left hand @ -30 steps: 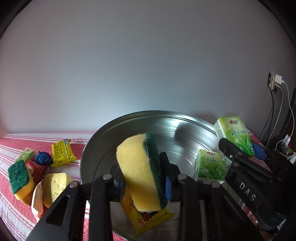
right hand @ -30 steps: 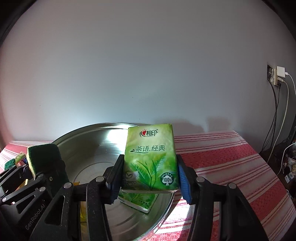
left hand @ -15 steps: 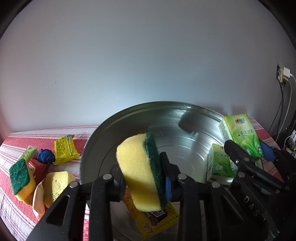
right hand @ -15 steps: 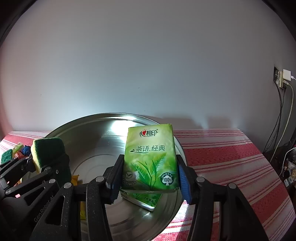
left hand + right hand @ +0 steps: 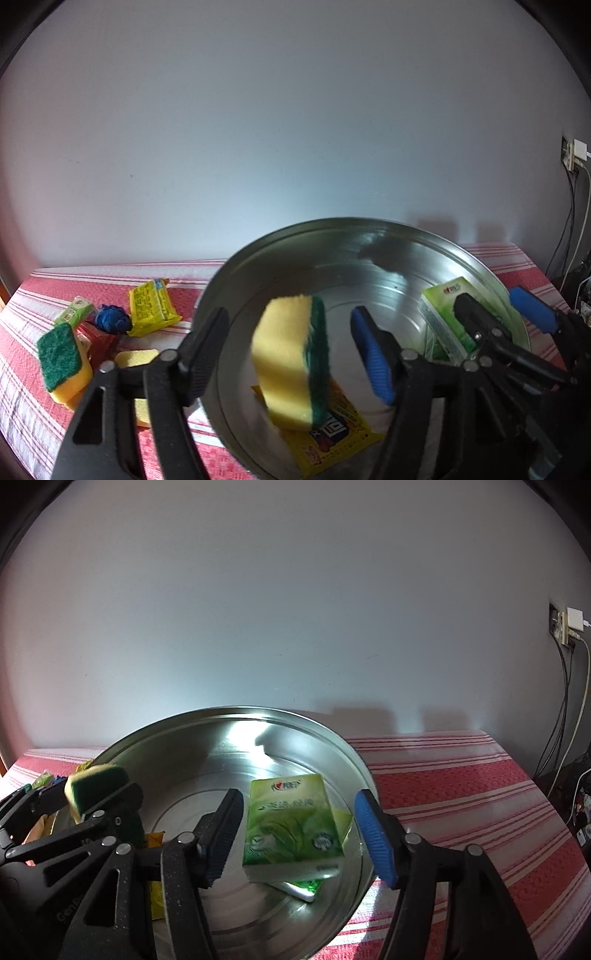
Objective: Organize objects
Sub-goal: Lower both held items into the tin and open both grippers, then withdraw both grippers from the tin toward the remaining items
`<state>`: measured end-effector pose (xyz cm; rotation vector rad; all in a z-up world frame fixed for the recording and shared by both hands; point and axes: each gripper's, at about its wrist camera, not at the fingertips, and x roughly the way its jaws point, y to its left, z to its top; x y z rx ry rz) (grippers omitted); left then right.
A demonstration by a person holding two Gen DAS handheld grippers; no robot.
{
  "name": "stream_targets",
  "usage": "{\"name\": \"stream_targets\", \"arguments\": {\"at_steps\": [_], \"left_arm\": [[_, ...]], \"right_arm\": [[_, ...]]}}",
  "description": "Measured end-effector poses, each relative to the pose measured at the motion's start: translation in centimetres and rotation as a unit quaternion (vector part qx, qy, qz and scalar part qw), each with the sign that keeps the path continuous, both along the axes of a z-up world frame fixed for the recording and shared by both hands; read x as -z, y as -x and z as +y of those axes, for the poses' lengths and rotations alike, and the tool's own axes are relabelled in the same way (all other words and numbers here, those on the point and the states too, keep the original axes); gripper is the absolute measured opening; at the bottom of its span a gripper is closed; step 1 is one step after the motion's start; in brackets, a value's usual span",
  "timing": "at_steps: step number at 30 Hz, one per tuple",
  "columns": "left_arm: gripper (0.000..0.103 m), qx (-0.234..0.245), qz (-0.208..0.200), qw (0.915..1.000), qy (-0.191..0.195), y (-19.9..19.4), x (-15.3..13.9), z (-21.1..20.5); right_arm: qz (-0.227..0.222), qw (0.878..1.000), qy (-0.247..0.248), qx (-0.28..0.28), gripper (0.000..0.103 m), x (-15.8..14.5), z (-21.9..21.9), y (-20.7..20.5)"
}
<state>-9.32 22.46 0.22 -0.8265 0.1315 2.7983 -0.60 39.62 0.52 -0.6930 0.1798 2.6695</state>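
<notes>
In the left wrist view my left gripper [image 5: 290, 350] hangs over the round metal basin [image 5: 369, 229], its jaws opening. A yellow sponge with a green scouring side [image 5: 291, 362] is loose and blurred between them, clear of both pads, above a yellow packet [image 5: 332, 435] on the basin floor. In the right wrist view my right gripper [image 5: 297, 840] is also opening over the basin [image 5: 347, 746]. A green tissue pack [image 5: 291, 827] sits free between its fingers, tilted onto a second green pack [image 5: 306, 890] below.
On the red striped cloth [image 5: 44, 280] left of the basin lie a green-topped sponge [image 5: 61, 360], a yellow sponge [image 5: 138, 356], a blue ball [image 5: 110, 319], a yellow packet [image 5: 151, 306] and a small green pack [image 5: 74, 314]. A wall socket with cables [image 5: 572, 627] is at the right.
Both grippers have opened. The sponge has left the left pads and dropped lower. The tissue pack has slipped from the right pads down into the basin.
</notes>
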Motion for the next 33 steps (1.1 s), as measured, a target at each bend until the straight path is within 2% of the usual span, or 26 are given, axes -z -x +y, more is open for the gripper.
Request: {"name": "stream_targets", "arguments": {"at_steps": [1, 2, 3, 6, 13, 22, 23, 26, 33], "left_arm": [[0.091, -0.005, 0.003, 1.0, -0.007, -0.2, -0.3, -0.4], [0.103, -0.011, 0.008, 0.9998, -0.015, -0.4, -0.6, -0.8], [0.102, -0.015, 0.017, 0.9995, -0.024, -0.8, -0.9, -1.3], [0.102, -0.012, 0.03, 0.999, -0.031, -2.0, -1.4, -2.0], [0.103, -0.027, 0.072, 0.997, -0.005, -3.9, -1.4, -3.7], [0.103, -0.053, 0.082, 0.9951, 0.013, -4.1, -0.3, -6.8], [0.103, -0.054, 0.084, 0.9949, 0.016, -4.2, -0.3, -7.0], [0.103, -0.054, 0.088, 0.9944, 0.022, -4.5, 0.1, -7.6], [0.103, -0.051, 0.085, 0.9948, 0.02, -5.1, 0.4, -9.2]], "right_arm": [[0.008, 1.0, 0.007, 0.005, 0.074, -0.2, 0.2, -0.3], [0.016, 1.0, 0.014, 0.013, 0.077, -0.3, 0.5, -0.6], [0.026, 0.999, 0.02, 0.02, 0.082, -0.5, 0.8, -1.0], [0.059, 0.997, 0.027, 0.032, 0.084, -1.0, 0.9, -2.1], [0.112, 0.992, -0.004, 0.049, 0.085, -2.0, -0.6, -4.2], [0.186, 0.98, -0.037, 0.055, 0.088, -2.5, -3.1, -6.8], [0.191, 0.979, -0.043, 0.058, 0.091, -2.5, -3.5, -7.0], [0.19, 0.979, -0.051, 0.063, 0.091, -2.5, -4.2, -6.9], [0.189, 0.979, -0.03, 0.075, 0.091, -2.6, -4.9, -7.8]]}}
